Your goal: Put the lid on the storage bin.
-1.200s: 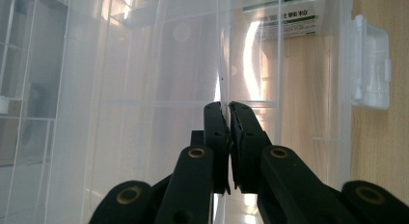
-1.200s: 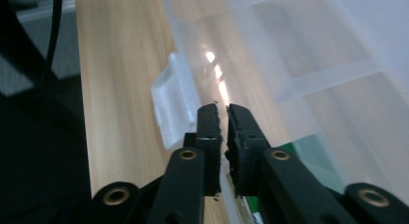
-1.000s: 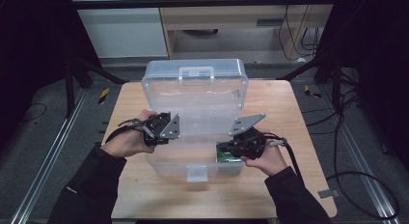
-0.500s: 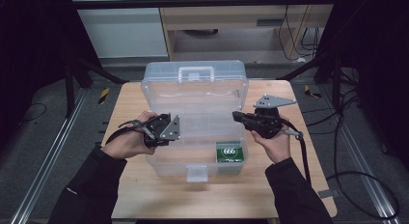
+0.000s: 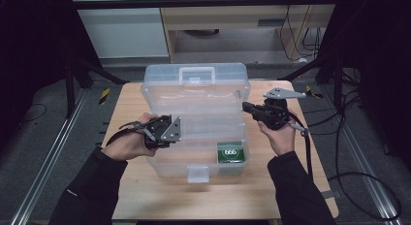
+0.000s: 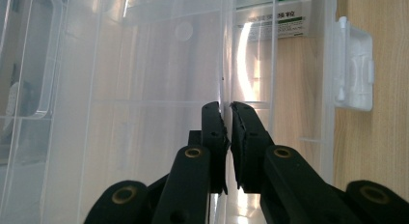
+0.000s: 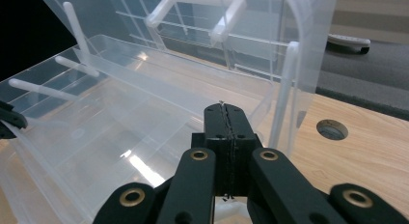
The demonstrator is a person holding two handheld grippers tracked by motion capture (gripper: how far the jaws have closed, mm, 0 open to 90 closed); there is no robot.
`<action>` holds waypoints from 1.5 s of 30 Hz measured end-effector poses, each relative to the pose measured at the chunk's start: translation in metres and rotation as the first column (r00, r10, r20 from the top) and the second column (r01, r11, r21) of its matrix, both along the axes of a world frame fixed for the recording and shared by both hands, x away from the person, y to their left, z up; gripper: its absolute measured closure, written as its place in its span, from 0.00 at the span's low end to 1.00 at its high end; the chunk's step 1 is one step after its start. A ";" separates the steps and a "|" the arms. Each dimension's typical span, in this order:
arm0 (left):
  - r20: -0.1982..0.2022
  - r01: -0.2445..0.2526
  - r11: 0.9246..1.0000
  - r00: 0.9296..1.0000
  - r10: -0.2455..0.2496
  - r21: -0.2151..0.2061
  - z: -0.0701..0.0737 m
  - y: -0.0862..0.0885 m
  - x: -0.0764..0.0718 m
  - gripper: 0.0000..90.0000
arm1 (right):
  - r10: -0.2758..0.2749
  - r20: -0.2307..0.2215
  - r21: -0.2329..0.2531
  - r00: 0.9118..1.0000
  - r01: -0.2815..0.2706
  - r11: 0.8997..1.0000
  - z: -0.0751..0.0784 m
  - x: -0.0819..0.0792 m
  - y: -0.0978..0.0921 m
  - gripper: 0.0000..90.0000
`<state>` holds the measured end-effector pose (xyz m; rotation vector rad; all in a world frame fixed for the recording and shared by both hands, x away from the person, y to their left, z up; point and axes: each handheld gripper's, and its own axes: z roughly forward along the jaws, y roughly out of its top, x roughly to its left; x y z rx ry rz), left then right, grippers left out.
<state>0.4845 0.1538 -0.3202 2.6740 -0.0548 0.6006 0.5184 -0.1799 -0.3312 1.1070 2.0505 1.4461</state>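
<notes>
left gripper [image 5: 162, 133] sits at the box's [image 5: 160, 96] left wall, jaws nearly shut, a thin gap left. in the left gripper view the clear wall edge [image 6: 223, 64] runs straight into that gap, so it looks pinched on the wall to steady the box, can't confirm contact

box is open in the middle of the table [image 5: 131, 196], long axis left-right, lid [image 5: 194, 82] standing up at the far side with its handle [image 5: 197, 72] on top, latch [image 5: 197, 173] at the near edge. tray [image 5: 203, 120] sits raised over the base

green pack [image 5: 230, 152] lies in the base's near right corner, under the tray level

right gripper [image 5: 249, 108] is at the tray's right end, jaws fully closed, holding nothing visible. tip points left at the tray rim [image 7: 159, 93], touching or just short, can't tell

judgement: right one is nearer the pack, which lies toward the person and below it. the tray overhang is the likely obstruction for any reach into the base
</notes>
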 end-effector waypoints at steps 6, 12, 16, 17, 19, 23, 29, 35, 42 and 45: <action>-0.014 0.005 1.000 1.000 -0.005 0.012 -0.001 -0.002 -0.001 0.93 | -0.010 -0.004 0.004 1.000 0.010 1.000 -0.001 0.003 -0.001 1.00; -0.021 0.015 1.000 1.000 -0.014 0.012 -0.004 -0.001 -0.002 0.92 | -0.018 -0.004 0.015 1.000 0.018 1.000 0.000 0.003 -0.003 1.00; -0.027 0.019 1.000 0.999 -0.018 0.025 -0.005 -0.003 -0.004 0.91 | -0.007 -0.012 0.021 1.000 0.007 1.000 0.000 0.003 -0.003 1.00; -0.026 0.014 1.000 1.000 -0.014 0.025 -0.005 -0.003 -0.004 0.91 | -0.004 -0.012 0.020 1.000 0.004 1.000 0.000 0.003 -0.002 1.00; -0.023 0.013 1.000 1.000 -0.012 0.021 -0.005 -0.003 -0.004 0.90 | -0.005 -0.010 0.015 1.000 0.005 1.000 -0.001 0.003 -0.001 1.00; -0.039 0.020 1.000 0.999 -0.020 -0.014 -0.007 -0.003 -0.003 0.83 | -0.001 -0.014 0.016 1.000 0.001 1.000 -0.001 0.002 -0.001 1.00; -0.084 0.046 0.994 0.995 -0.055 -0.102 -0.009 -0.007 -0.002 0.75 | 0.003 -0.017 0.019 1.000 -0.003 1.000 0.000 0.001 -0.001 1.00; -0.134 0.038 0.967 0.988 -0.074 -0.253 -0.012 -0.004 0.000 0.69 | 0.009 -0.015 0.020 1.000 -0.008 1.000 0.000 0.001 -0.002 1.00; -0.180 0.003 0.913 0.980 -0.084 -0.409 -0.012 -0.001 -0.001 0.63 | 0.010 -0.018 0.021 1.000 -0.010 1.000 0.000 0.001 -0.001 1.00; -0.192 -0.021 0.889 0.979 -0.075 -0.458 -0.013 0.000 -0.002 0.62 | 0.012 -0.019 0.020 1.000 -0.011 1.000 0.000 0.000 -0.001 1.00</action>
